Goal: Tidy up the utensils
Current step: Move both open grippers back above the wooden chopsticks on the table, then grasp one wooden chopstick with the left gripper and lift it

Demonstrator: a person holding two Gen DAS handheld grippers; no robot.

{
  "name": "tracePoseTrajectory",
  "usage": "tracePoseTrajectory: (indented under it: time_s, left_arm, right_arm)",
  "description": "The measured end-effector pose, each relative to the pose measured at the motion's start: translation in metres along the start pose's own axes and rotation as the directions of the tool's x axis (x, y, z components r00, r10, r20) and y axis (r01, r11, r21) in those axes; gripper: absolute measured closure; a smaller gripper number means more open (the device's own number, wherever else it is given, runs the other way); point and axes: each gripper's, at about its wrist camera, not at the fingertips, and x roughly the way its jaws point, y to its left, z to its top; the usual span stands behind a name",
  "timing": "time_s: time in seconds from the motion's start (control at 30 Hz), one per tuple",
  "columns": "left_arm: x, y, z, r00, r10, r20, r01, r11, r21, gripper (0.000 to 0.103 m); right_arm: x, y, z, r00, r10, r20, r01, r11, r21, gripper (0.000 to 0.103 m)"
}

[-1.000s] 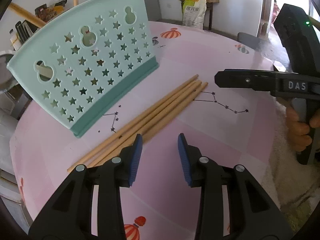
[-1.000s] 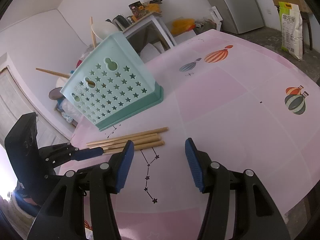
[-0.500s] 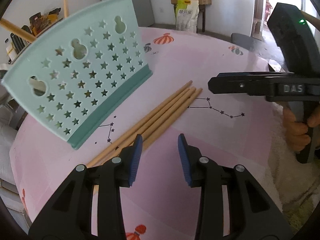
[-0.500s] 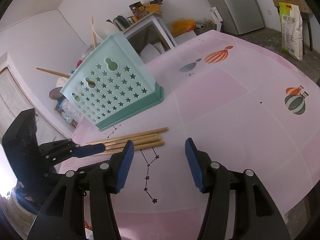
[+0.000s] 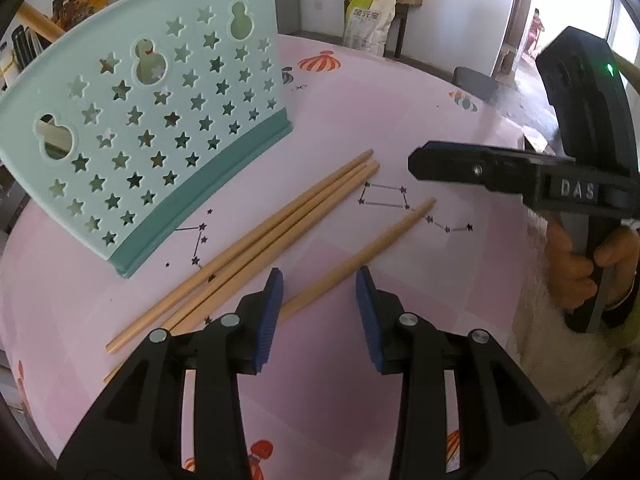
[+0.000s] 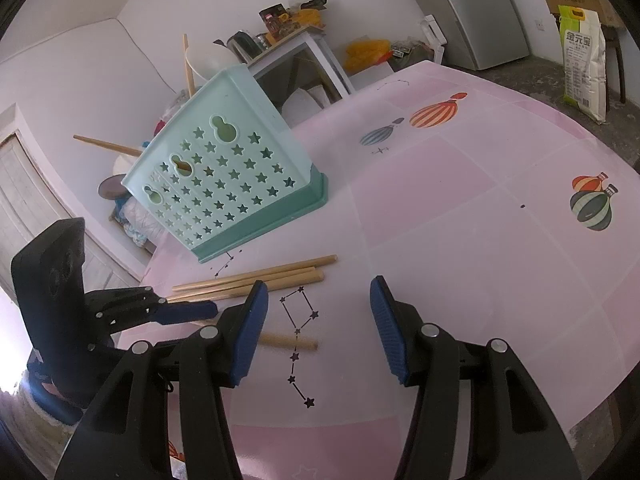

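A mint-green basket (image 5: 152,120) with star-shaped holes stands on the pink table (image 5: 400,100). In front of it three wooden chopsticks (image 5: 260,240) lie side by side. A fourth chopstick (image 5: 360,256) lies apart to their right, running under the gap of my left gripper (image 5: 319,292), which is open and not pressing on it. My right gripper (image 6: 318,304) is open and empty over bare table, right of the bundle of chopsticks (image 6: 272,274) and above the lone chopstick (image 6: 292,342). The basket (image 6: 236,176) stands beyond, with wooden sticks (image 6: 186,60) poking out of its top.
A person's hand (image 5: 580,272) holds the right gripper (image 5: 420,160) at the table's right edge. The left gripper (image 6: 208,309) shows at the left of the right wrist view. Off the table are a rice bag (image 6: 582,52), a fridge (image 6: 480,12) and a cluttered side table (image 6: 296,40).
One chopstick has slid out of the bundle to the right and now lies under the left gripper's gap. The left gripper has tipped slightly. The right gripper has not moved.
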Motion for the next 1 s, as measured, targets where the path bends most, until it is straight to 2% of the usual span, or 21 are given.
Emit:
tracePoseTrajectory:
  time_s: [0.23,0.33,0.43,0.6,0.67,0.83,1.0]
  left_arm:
    - [-0.013,-0.004,-0.018,1.0,0.009,-0.014,-0.009,1.0,0.014,0.068]
    - [-0.018,-0.011,-0.021,0.999,0.042,-0.006,-0.042,0.997,0.061,0.068]
    - [-0.02,-0.028,-0.02,0.997,0.08,0.021,-0.082,0.981,0.176,0.067]
    - [-0.016,-0.05,-0.012,0.997,0.072,0.016,-0.073,0.938,0.34,0.067]
    - [-0.013,-0.053,-0.006,0.998,0.068,0.012,-0.068,0.922,0.382,0.067]
    - [-0.005,-0.053,0.009,0.999,0.037,-0.009,-0.029,0.906,0.421,0.067]
    - [0.002,-0.058,0.017,0.999,0.046,-0.014,-0.033,0.875,0.483,0.067]
  right_arm:
    - [-0.003,-0.004,0.001,0.999,0.029,0.014,-0.029,0.999,0.026,0.051]
    - [-0.002,-0.004,0.001,0.999,0.031,0.017,-0.032,0.999,0.028,0.051]
    - [-0.003,-0.006,0.002,0.999,0.04,0.018,-0.04,0.998,0.038,0.051]
    - [-0.008,-0.015,0.004,0.996,0.08,0.039,-0.084,0.992,0.091,0.051]
    - [-0.01,-0.018,0.005,0.994,0.098,0.049,-0.103,0.988,0.112,0.051]
    - [-0.012,-0.024,0.006,0.99,0.127,0.068,-0.136,0.98,0.145,0.052]
    - [-0.012,-0.027,0.006,0.987,0.142,0.081,-0.154,0.975,0.161,0.052]
